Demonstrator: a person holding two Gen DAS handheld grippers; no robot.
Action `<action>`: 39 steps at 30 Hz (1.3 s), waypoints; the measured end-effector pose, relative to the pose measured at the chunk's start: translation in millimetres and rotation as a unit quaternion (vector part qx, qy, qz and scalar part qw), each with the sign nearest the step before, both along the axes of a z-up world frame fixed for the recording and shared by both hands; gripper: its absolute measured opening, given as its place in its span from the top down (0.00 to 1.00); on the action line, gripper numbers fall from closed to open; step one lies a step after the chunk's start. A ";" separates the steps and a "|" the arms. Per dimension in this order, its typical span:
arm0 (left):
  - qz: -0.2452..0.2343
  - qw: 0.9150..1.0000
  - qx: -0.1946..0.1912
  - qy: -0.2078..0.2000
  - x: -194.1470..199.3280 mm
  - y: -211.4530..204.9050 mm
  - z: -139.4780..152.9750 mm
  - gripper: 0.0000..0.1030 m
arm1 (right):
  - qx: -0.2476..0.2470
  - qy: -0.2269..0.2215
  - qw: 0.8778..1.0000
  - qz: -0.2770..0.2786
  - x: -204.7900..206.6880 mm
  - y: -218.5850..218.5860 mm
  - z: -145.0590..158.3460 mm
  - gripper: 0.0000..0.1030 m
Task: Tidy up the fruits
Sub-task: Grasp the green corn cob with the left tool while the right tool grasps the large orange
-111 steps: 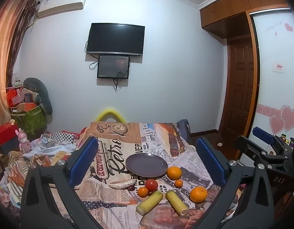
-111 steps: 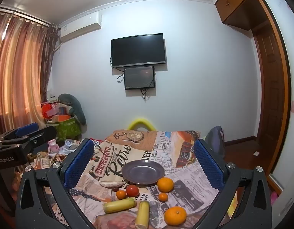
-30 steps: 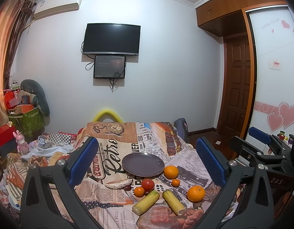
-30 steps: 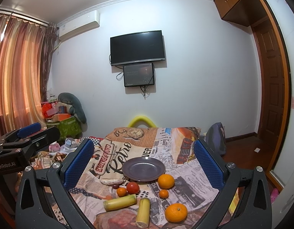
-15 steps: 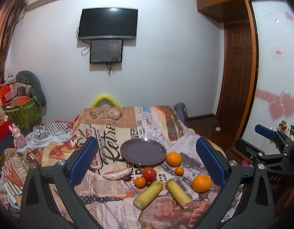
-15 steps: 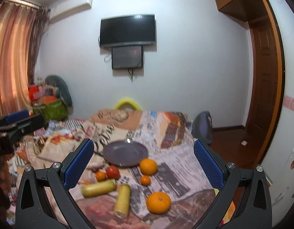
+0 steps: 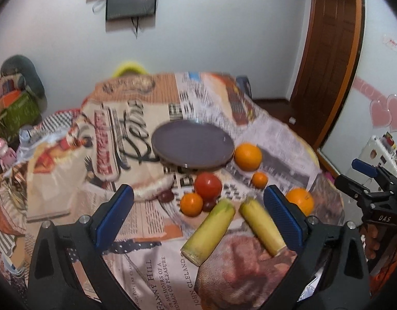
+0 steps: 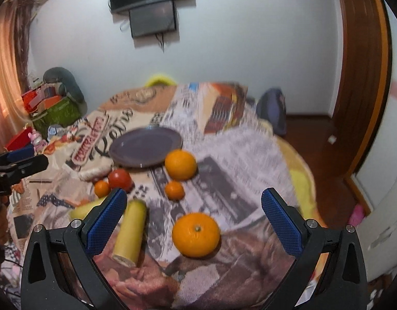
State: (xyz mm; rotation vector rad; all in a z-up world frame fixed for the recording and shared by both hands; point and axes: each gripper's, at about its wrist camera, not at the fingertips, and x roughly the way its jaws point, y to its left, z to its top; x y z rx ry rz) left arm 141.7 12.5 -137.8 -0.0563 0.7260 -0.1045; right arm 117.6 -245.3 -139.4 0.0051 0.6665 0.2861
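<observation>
A dark purple plate [image 7: 192, 145] [image 8: 145, 149] sits on a table covered by a newspaper-print cloth. In front of it lie a red tomato [image 7: 207, 184] [image 8: 120, 179], several oranges, among them a large one [image 8: 196, 234] [image 7: 299, 200] nearest my right gripper, and two yellow-green stalk pieces [image 7: 209, 231] [image 8: 130, 232]. My left gripper [image 7: 198, 217] is open and empty above the near stalks. My right gripper [image 8: 194, 219] is open and empty, straddling the near large orange from above.
A pale oblong item [image 7: 153, 187] and small dark fruits [image 7: 167, 195] lie left of the tomato. A yellow chair back [image 7: 128, 69] stands behind the table. Bags and toys [image 8: 54, 103] pile up at the left. A wooden door [image 7: 327, 51] is at the right.
Both grippers have tilted down and moved closer to the table; the fruit now looms larger. The right gripper has come over the near large orange. Both stay open.
</observation>
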 end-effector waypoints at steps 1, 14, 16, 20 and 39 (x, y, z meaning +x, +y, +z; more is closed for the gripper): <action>-0.004 1.000 -0.001 0.014 5.3 0.7 -7.5 0.07 | -0.004 0.008 1.000 0.001 2.1 -0.3 -5.3 0.00; -0.051 0.991 -0.001 0.121 36.1 -8.5 -76.3 0.36 | 0.025 0.118 0.992 0.034 27.8 -2.9 -58.4 0.32; -0.055 0.990 -0.003 0.131 38.8 -10.8 -82.6 0.36 | 0.031 0.131 0.990 0.037 29.8 -2.6 -64.6 0.32; -0.058 0.987 -0.009 0.151 46.8 -13.8 -97.0 0.36 | 0.038 0.154 0.986 0.046 35.7 -1.4 -74.5 0.31; -0.064 0.983 -0.002 0.171 33.7 -33.2 -96.9 0.60 | 0.044 0.174 0.982 0.058 34.4 0.4 -83.9 0.36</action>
